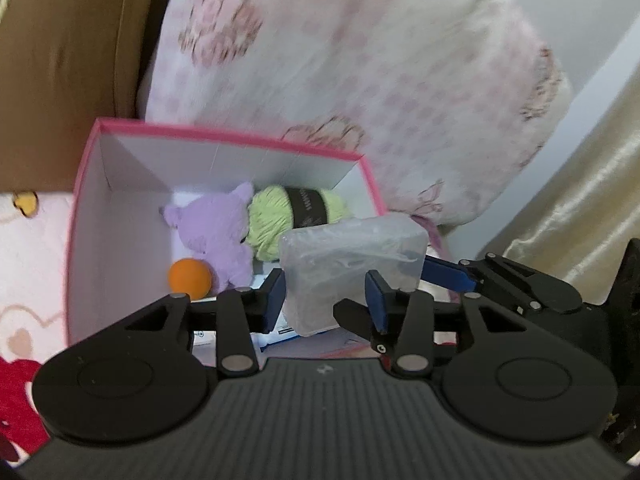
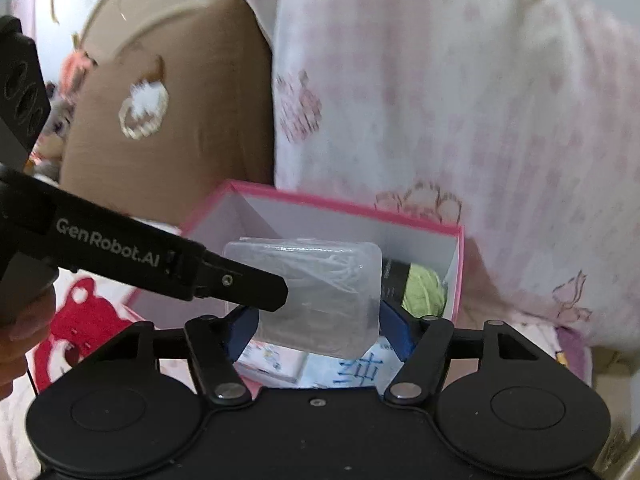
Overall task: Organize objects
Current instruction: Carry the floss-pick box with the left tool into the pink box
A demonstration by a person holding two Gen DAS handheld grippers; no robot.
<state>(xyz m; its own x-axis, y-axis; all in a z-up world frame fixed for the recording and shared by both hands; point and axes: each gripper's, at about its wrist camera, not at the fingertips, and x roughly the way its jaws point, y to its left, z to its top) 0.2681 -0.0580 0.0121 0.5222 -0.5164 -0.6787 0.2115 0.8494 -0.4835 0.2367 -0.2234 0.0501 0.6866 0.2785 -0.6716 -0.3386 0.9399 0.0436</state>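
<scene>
– While the clear plastic case [image 1: 352, 256] hangs over the near right corner of the pink-rimmed box [image 1: 224, 136], how much room is left inside?
– Plenty on the left. The white floor there is bare as far as the left wall. A purple plush toy [image 1: 216, 228], a green yarn ball [image 1: 272, 220] and an orange ball [image 1: 189, 276] crowd the middle and right.
– And who holds the case?
– The left claw [image 1: 326, 300] is clamped on its narrow lower end, one blue pad on each side. The right claw [image 2: 320, 328] flanks the wider faces, pads right at the edges; whether they press, the speaker cannot tell.
– What about the materials?
– The case is frosted, rounded at the corners, with pale strands inside. The box is stiff card with straight thin walls. The plush is fuzzy, the yarn is ribbed under a dark band, and the orange ball is smooth.
– What hems the box in?
– A soft floral pillow [image 1: 360, 60] presses on its far rim and a brown cushion [image 2: 180, 120] stands at its far left corner.
– Do the views differ?
– Only the left wrist shows the plush, the orange ball and a glossy gold curtain [image 1: 580, 200]. Only the right wrist shows printed papers [image 2: 360, 368] lying in the box under the case, a red bear print [image 2: 80, 312] and the person's hand [image 2: 16, 340].
</scene>
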